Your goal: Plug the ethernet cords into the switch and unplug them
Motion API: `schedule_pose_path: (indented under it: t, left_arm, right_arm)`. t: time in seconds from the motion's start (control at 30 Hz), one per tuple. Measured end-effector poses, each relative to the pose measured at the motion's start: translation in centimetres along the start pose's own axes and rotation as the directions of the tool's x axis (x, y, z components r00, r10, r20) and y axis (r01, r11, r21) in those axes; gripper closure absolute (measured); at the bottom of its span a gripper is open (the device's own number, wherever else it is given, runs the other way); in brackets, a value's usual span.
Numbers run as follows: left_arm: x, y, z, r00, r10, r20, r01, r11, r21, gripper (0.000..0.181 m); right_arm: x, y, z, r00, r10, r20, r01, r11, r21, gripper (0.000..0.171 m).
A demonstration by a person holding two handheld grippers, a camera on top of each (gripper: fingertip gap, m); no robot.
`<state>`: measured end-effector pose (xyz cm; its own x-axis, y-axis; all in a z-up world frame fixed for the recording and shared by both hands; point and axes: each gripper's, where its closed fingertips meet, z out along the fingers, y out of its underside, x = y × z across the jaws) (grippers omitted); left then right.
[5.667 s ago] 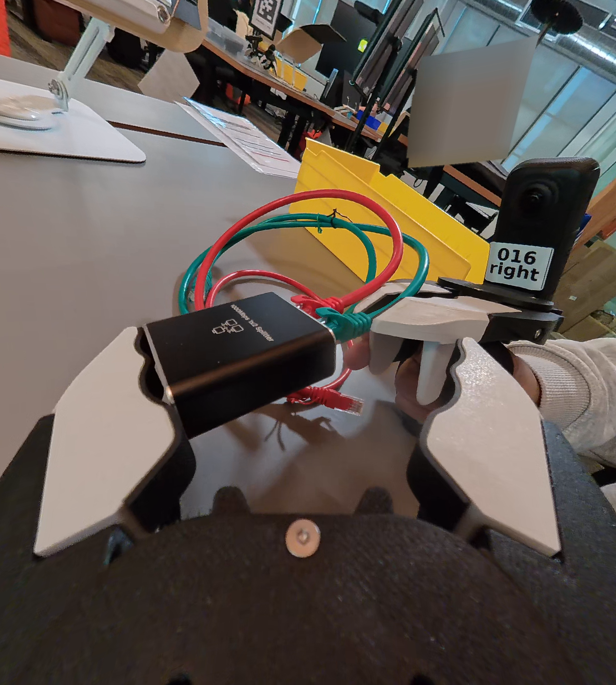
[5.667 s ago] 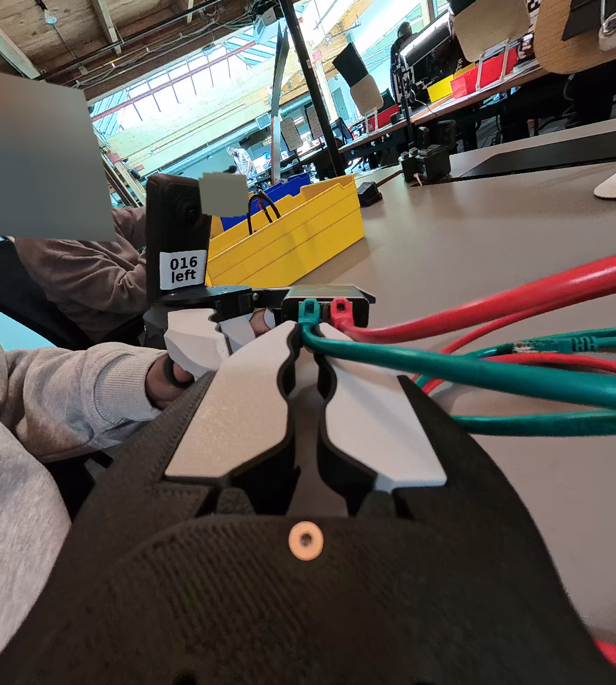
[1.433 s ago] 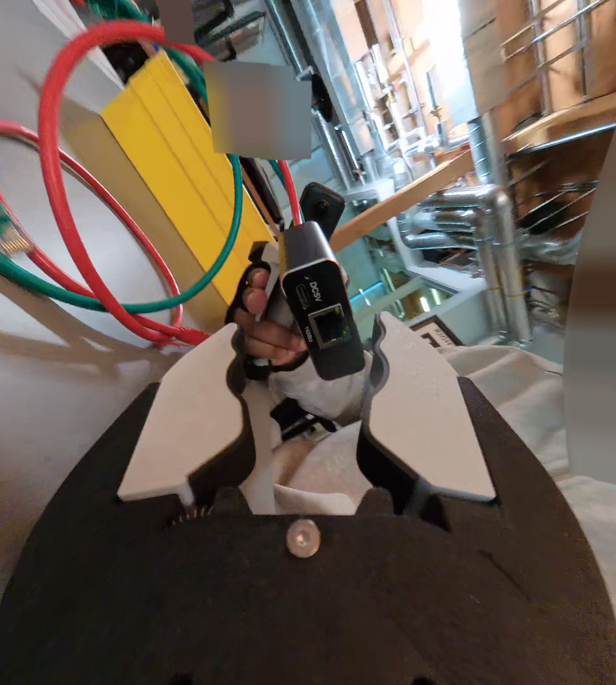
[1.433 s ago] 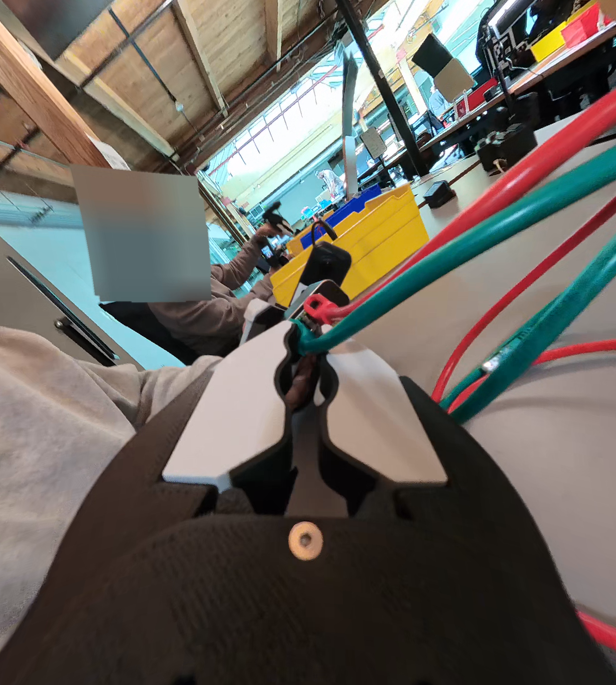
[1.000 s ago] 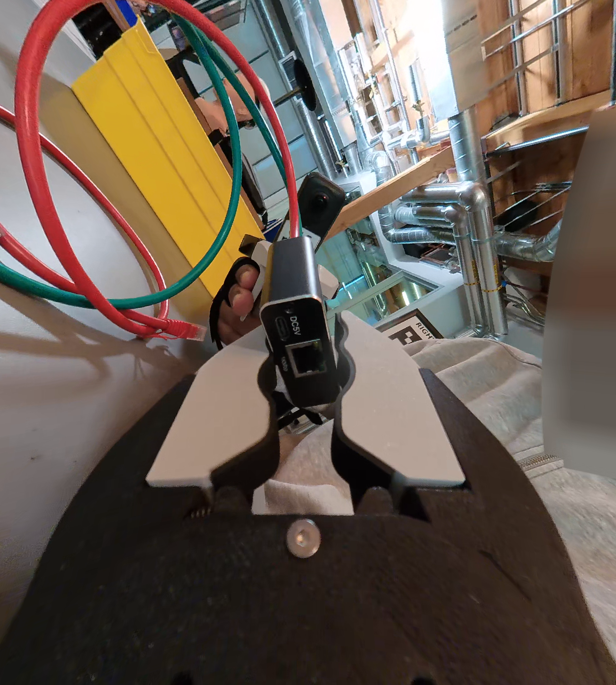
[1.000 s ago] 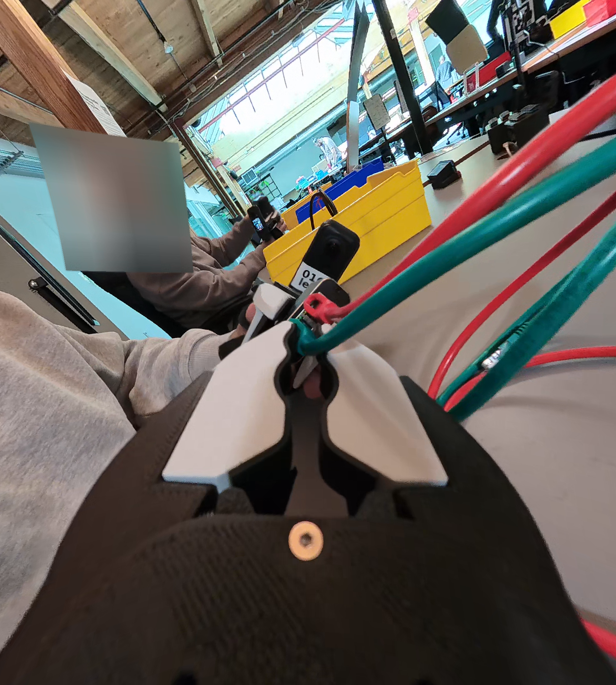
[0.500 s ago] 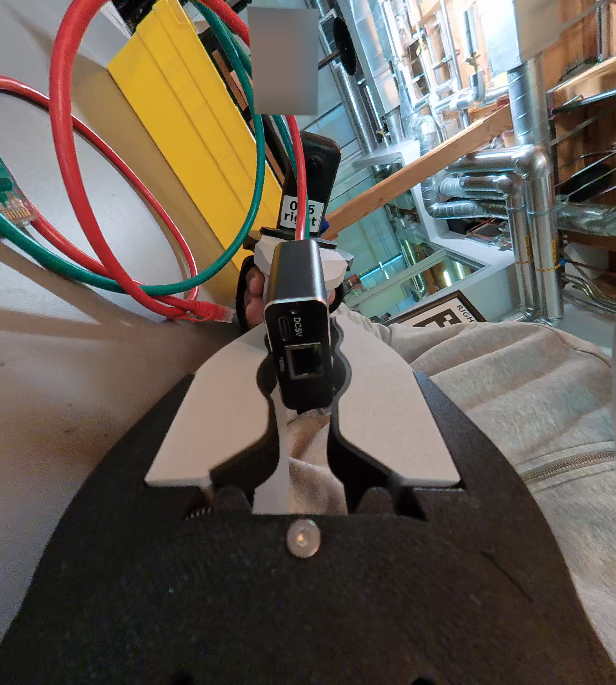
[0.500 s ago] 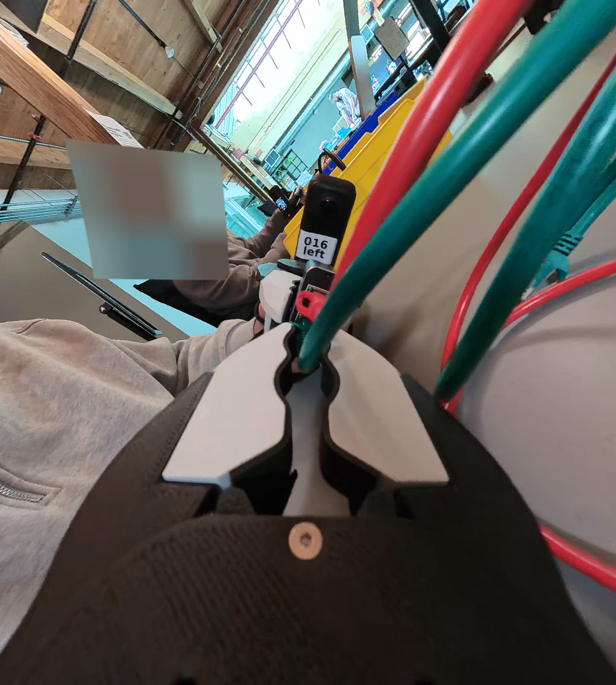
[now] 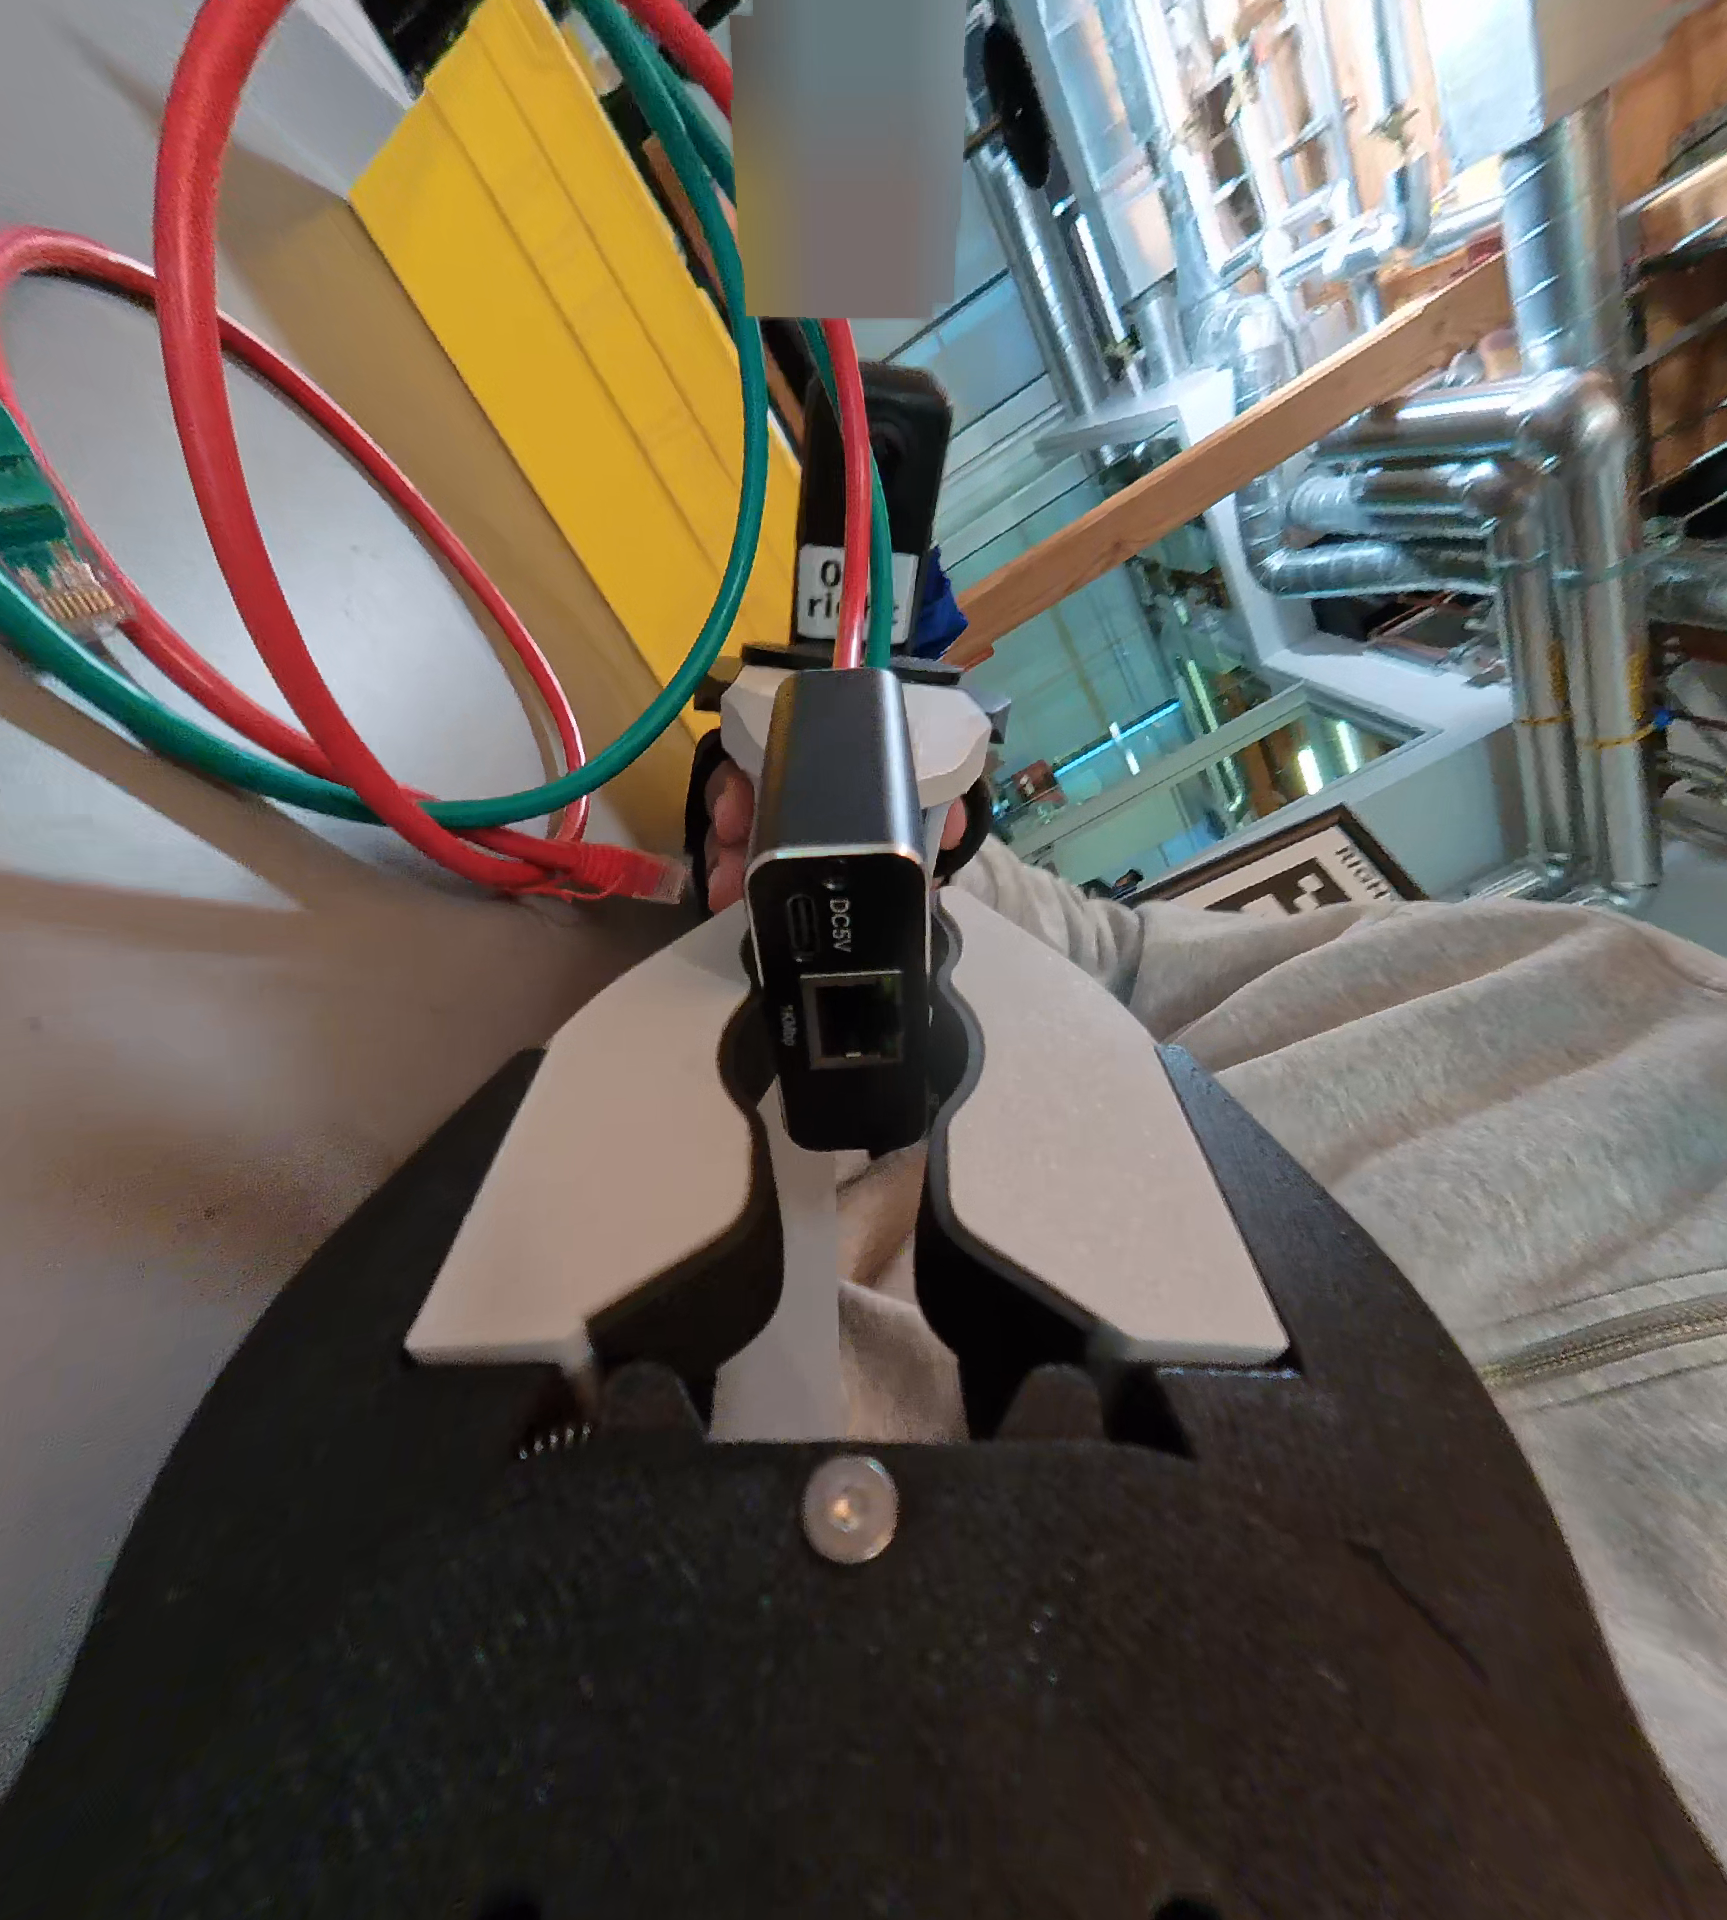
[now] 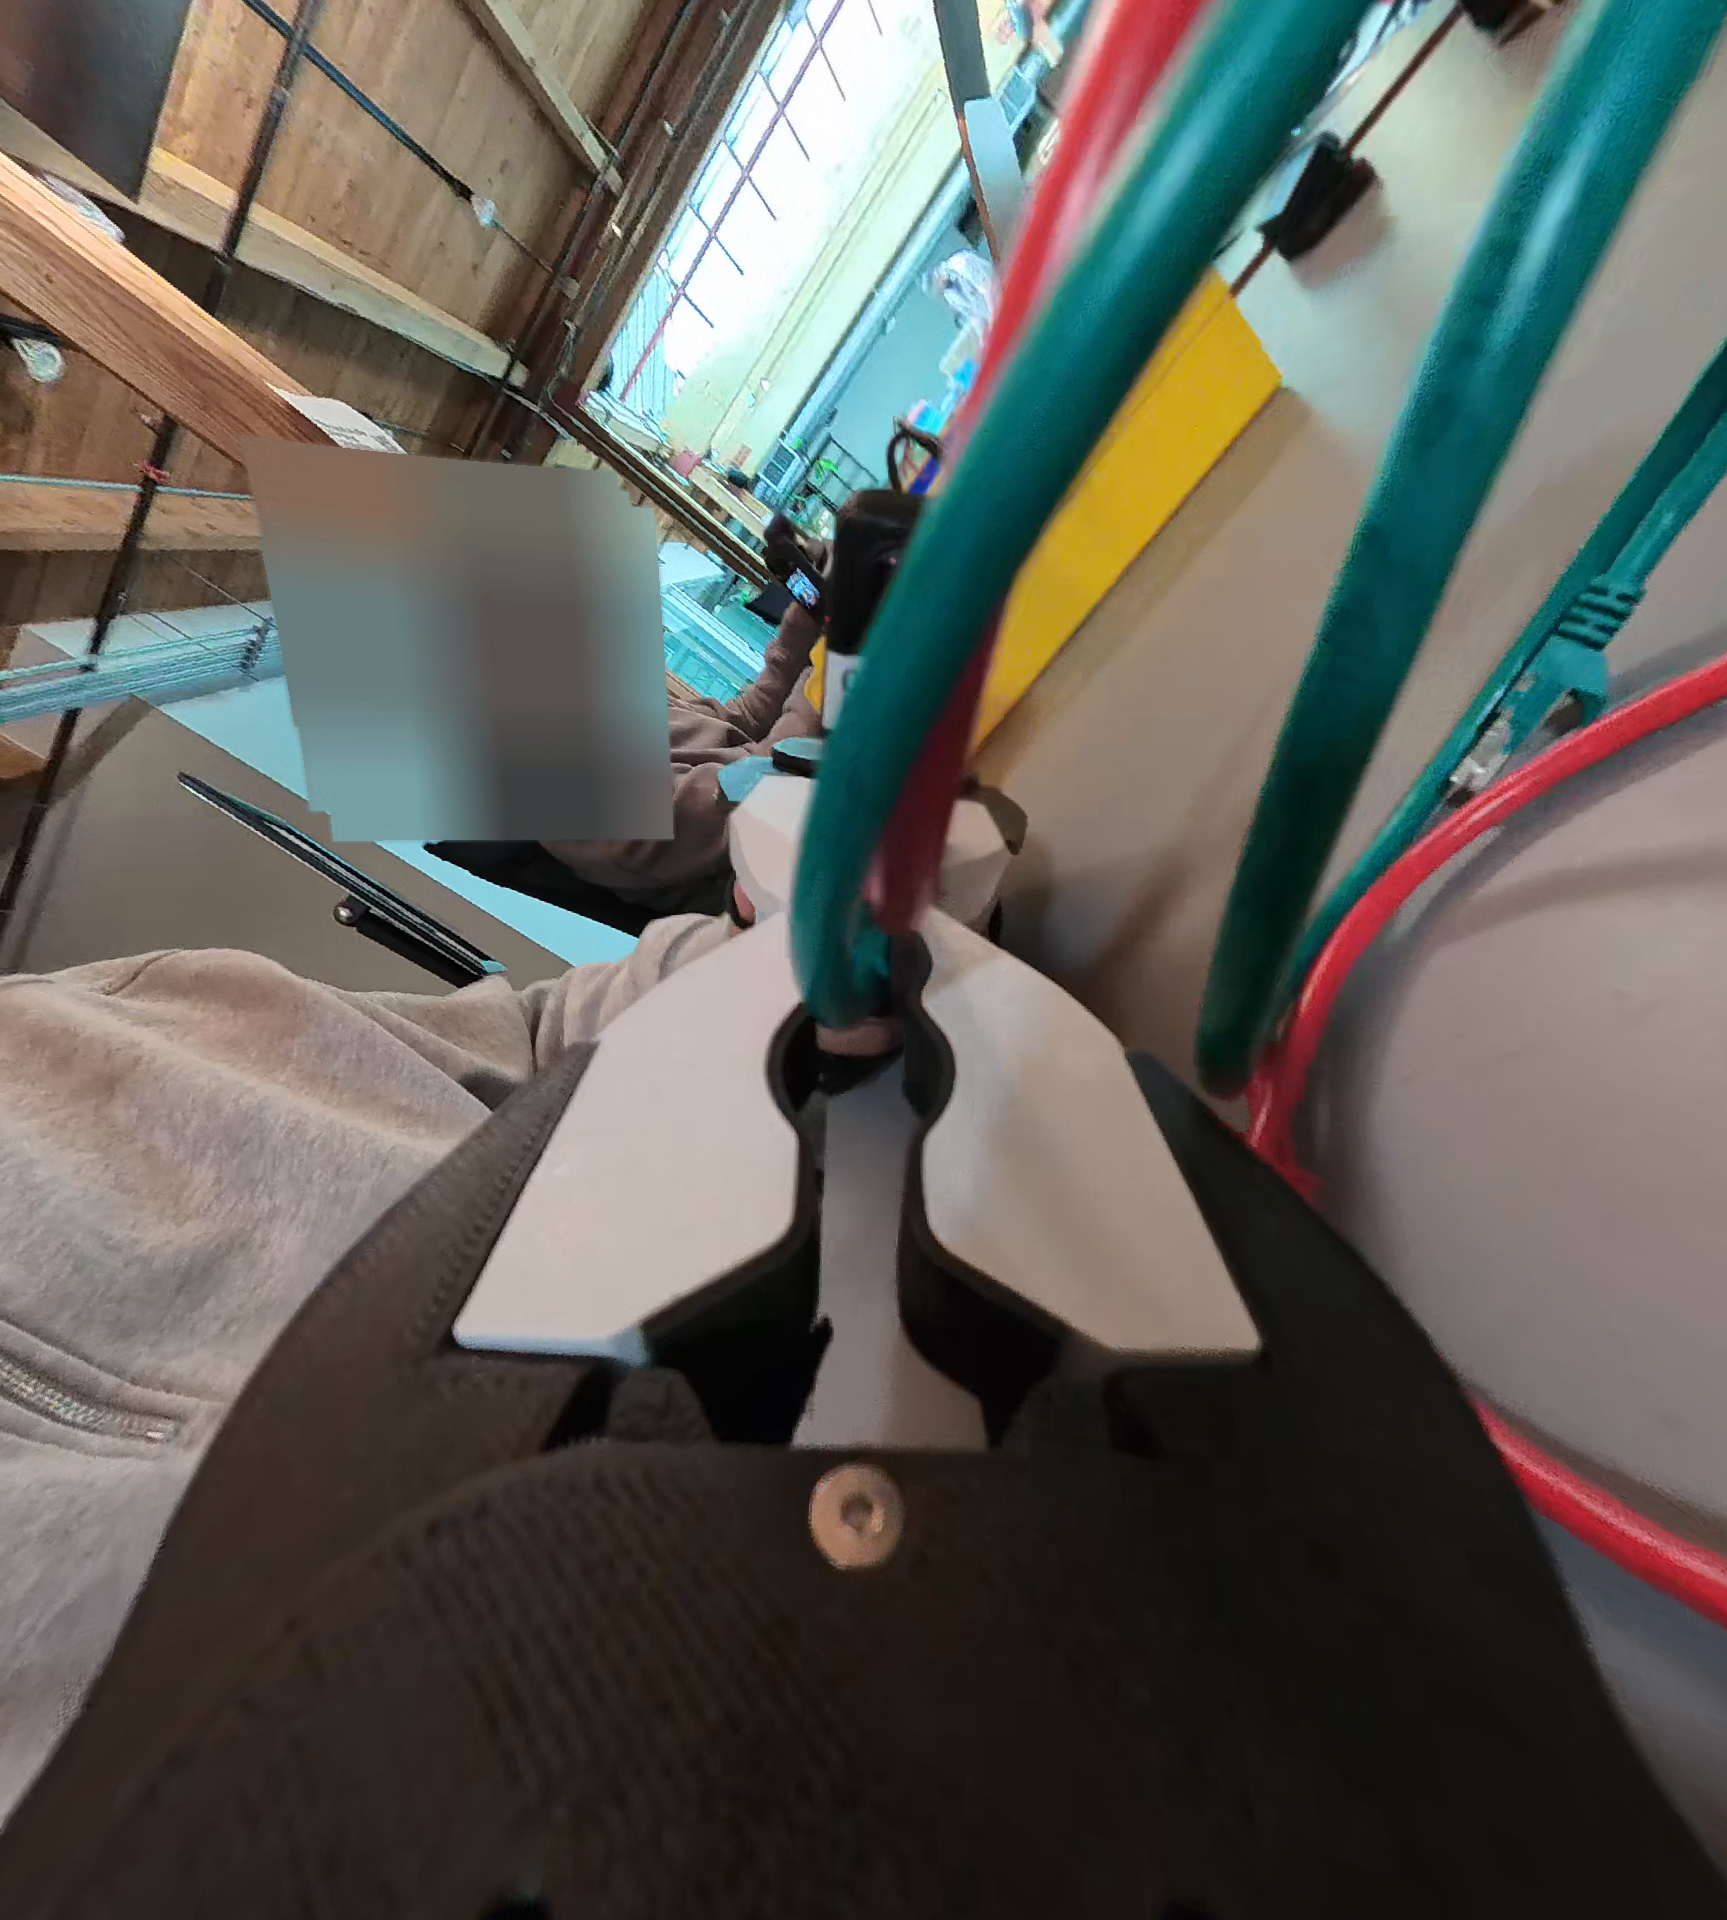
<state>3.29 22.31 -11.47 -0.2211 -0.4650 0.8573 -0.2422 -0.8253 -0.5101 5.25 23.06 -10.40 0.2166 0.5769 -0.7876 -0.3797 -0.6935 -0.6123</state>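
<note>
Left gripper (image 9: 843, 1029) clamps the switch (image 9: 838, 904) to brace it; right gripper (image 10: 864, 1023) pinches the green cord (image 10: 952, 520), likely to unplug it.

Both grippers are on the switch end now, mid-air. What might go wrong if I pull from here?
The left gripper pinches only the switch at its near end, so it may slip or twist. The right gripper clamps the green cord beside the red cord; both could tug. Loose loops may drag toward the yellow bin.

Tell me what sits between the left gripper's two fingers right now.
The left wrist view shows the black switch clamped between the left gripper's fingers, its empty port end toward the camera, red cord and green cord leaving its far end.
</note>
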Motion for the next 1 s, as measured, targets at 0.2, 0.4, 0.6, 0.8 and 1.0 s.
schedule_pose_path:
  t: [0.2, 0.4, 0.6, 0.8, 1.0]
  left_arm:
    - [-0.1, -1.0, -0.1, 1.000, 0.002, -0.015, -0.001, 0.999, 0.041, 0.157]
    - [-0.1, -1.0, -0.9, 1.000, 0.021, -0.002, -0.021, 0.999, 0.030, 0.156]
    - [-0.2, -0.5, -0.6, 0.999, 0.034, 0.008, -0.034, 0.999, -0.002, 0.157]
    - [-0.4, -0.3, -0.5, 0.999, 0.046, 0.029, -0.045, 0.999, -0.020, 0.157]
    - [-0.4, -0.1, -0.5, 0.998, 0.054, 0.038, -0.053, 0.998, -0.028, 0.157]
  right_arm:
    - [0.7, 0.0, 0.3, 0.999, -0.013, -0.033, 0.011, 0.999, -0.045, 0.147]
    - [0.7, -0.8, -1.2, 1.000, -0.012, -0.021, 0.011, 0.999, -0.031, 0.163]
    - [0.6, 0.0, -0.7, 0.999, -0.043, -0.029, 0.041, 0.996, -0.077, 0.163]
    - [0.8, 0.4, -0.8, 0.998, -0.036, -0.042, 0.032, 0.995, -0.092, 0.163]
    - [0.8, 0.6, -0.8, 1.000, 0.011, -0.026, -0.013, 0.996, -0.083, 0.163]
